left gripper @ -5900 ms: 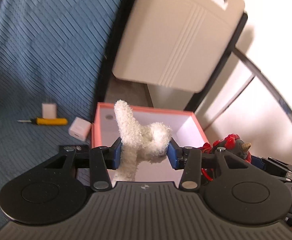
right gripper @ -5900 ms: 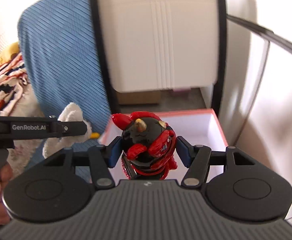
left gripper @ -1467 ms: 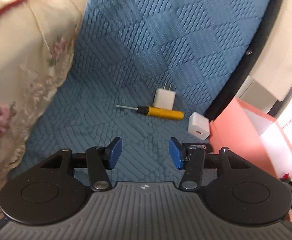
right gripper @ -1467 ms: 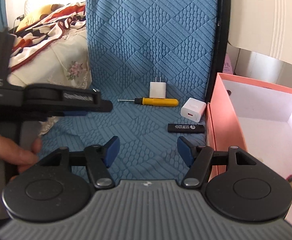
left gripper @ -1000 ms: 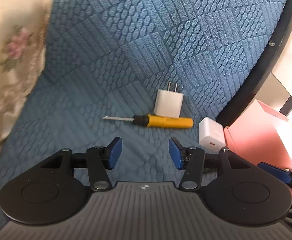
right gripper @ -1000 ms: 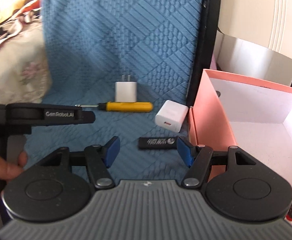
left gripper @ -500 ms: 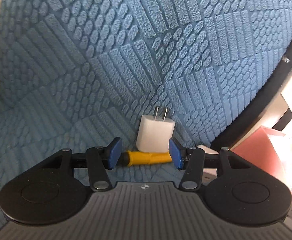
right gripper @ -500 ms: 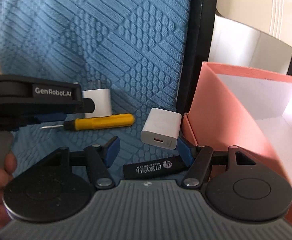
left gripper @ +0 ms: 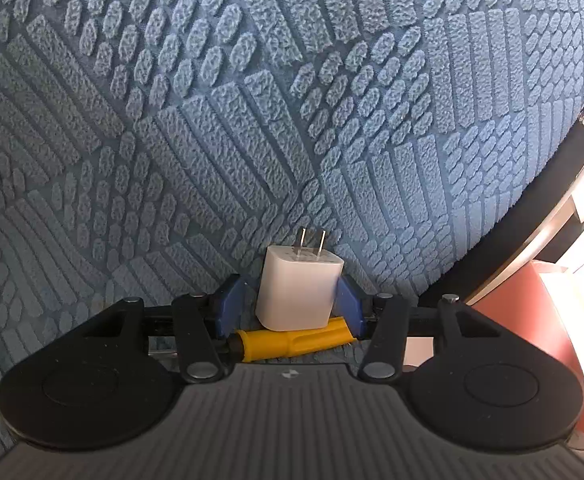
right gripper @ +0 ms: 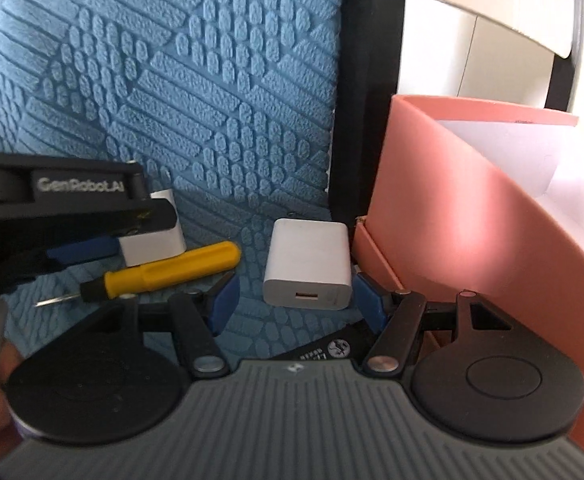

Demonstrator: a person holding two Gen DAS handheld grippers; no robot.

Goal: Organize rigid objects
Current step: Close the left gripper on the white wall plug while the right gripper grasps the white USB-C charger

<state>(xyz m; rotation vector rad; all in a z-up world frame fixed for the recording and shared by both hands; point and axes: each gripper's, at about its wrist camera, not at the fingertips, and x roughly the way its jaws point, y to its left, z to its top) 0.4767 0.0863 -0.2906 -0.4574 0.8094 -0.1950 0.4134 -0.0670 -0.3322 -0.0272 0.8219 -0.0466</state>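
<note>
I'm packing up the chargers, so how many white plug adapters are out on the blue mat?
2. The pronged adapter sits between the left gripper fingers, behind the yellow screwdriver. The second adapter lies between the right gripper fingers, beside the pink box.

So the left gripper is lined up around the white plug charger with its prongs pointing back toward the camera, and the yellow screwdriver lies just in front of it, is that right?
Not quite. In the left wrist view the left gripper does straddle the white plug charger, but its prongs point away from the camera, toward the blue quilted mat. The yellow screwdriver does lie just on the camera side of the charger.
</note>
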